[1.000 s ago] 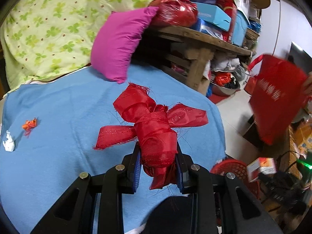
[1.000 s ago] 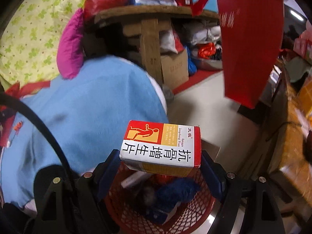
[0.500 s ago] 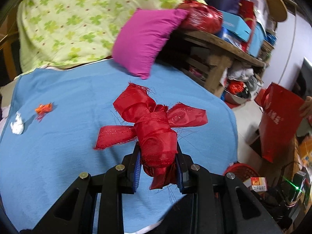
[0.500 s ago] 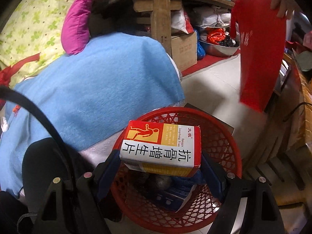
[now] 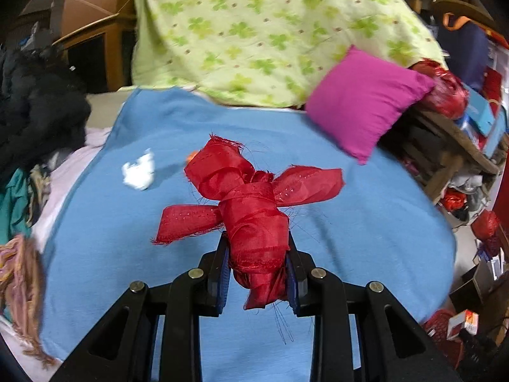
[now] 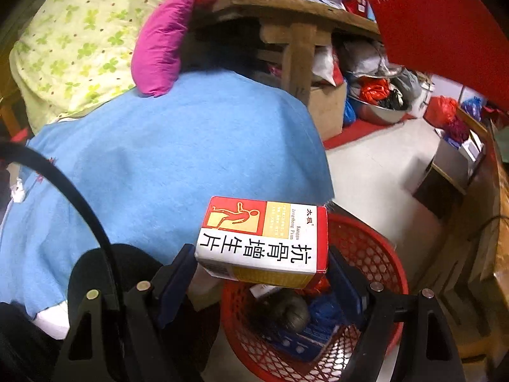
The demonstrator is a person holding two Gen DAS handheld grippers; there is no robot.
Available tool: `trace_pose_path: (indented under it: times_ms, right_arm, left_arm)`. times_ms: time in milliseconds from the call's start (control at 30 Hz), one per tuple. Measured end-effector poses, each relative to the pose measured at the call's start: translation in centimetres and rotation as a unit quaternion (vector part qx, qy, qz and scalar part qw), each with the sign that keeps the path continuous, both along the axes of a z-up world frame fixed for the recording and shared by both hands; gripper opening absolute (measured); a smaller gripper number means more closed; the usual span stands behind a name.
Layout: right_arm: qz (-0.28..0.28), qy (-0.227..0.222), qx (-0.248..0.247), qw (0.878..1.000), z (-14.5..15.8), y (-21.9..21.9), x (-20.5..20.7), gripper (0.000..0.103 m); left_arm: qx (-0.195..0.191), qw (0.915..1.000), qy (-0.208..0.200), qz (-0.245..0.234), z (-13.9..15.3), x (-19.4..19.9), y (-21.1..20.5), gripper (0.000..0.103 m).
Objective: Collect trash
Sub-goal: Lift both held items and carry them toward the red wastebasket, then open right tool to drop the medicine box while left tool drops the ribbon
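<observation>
My left gripper (image 5: 257, 254) is shut on a knotted red ribbon bow (image 5: 251, 203), held above the blue blanket (image 5: 127, 222). A crumpled white tissue (image 5: 139, 171) lies on the blanket to the upper left, with a small orange scrap (image 5: 191, 156) peeking out behind the bow. My right gripper (image 6: 261, 264) is shut on a red, white and yellow medicine box (image 6: 264, 238), above the near left rim of a red mesh basket (image 6: 372, 251). The basket holds blue and dark trash. That basket (image 5: 440, 324) and the box (image 5: 463, 320) also show at the left wrist view's lower right.
A magenta pillow (image 5: 366, 102) leans on a green clover-print quilt (image 5: 254, 25). A cluttered wooden table (image 6: 299, 22) stands past the bed. A red paper bag (image 6: 439, 22) hangs at the upper right. Dark clothes (image 5: 38, 114) pile left of the bed. A black cable (image 6: 63, 184) arcs beside the blanket.
The left gripper swung left over the bed with the bow, bringing the tissue and scrap closer to centre. The right gripper shifted with the box over the basket's near rim.
</observation>
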State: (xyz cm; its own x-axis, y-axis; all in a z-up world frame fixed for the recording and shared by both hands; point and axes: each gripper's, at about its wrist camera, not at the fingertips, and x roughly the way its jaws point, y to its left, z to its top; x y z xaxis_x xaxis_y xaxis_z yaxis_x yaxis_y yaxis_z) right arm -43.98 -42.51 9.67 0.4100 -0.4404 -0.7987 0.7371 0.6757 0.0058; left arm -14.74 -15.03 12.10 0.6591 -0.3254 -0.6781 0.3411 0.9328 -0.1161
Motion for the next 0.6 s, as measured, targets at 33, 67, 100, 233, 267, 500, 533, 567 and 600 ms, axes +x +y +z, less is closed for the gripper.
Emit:
trace_pose_path:
  times_ms: [33,67,100,233,267,500,533,567,600]
  right_arm:
    - [-0.006,0.005,0.003,1.0,-0.4,-0.3,0.0,0.082]
    - [-0.016,0.013,0.008,1.0,-1.0,-0.8,-0.1,0.082]
    - [-0.029,0.025,0.015,0.999,-1.8,-1.4,-0.4,0.083]
    - [-0.074,0.059,0.073,0.993,-5.2,-3.4,-2.5,0.083]
    - [-0.083,0.062,0.09,0.99,-5.9,-3.6,-3.0,0.084]
    - [-0.127,0.054,0.097,0.986,-6.8,-3.2,-4.8,0.095]
    - [-0.133,0.049,0.094,0.985,-6.6,-3.2,-5.2,0.095]
    - [-0.139,0.044,0.09,0.985,-6.4,-3.2,-5.6,0.095]
    - [-0.148,0.037,0.083,0.985,-6.1,-3.2,-6.1,0.095]
  left_arm:
    - [0.004,1.0,0.002,0.001,-0.2,0.0,0.3,0.031]
    - [0.008,0.9999,0.005,-0.007,-0.4,-0.2,0.1,0.031]
    - [0.01,0.9997,0.008,-0.019,-0.6,-0.5,-0.4,0.031]
    - [0.006,0.9937,0.044,-0.102,-2.4,-2.6,-5.1,0.031]
    - [0.007,0.9916,0.052,-0.119,-2.7,-3.1,-6.1,0.031]
    - [0.042,0.9614,0.073,-0.262,-3.8,-8.2,-14.0,0.031]
    - [0.05,0.9548,0.07,-0.284,-3.7,-9.2,-15.1,0.031]
    - [0.052,0.9509,0.07,-0.297,-3.7,-9.8,-15.6,0.031]
    - [0.054,0.9474,0.07,-0.308,-3.7,-10.4,-16.1,0.031]
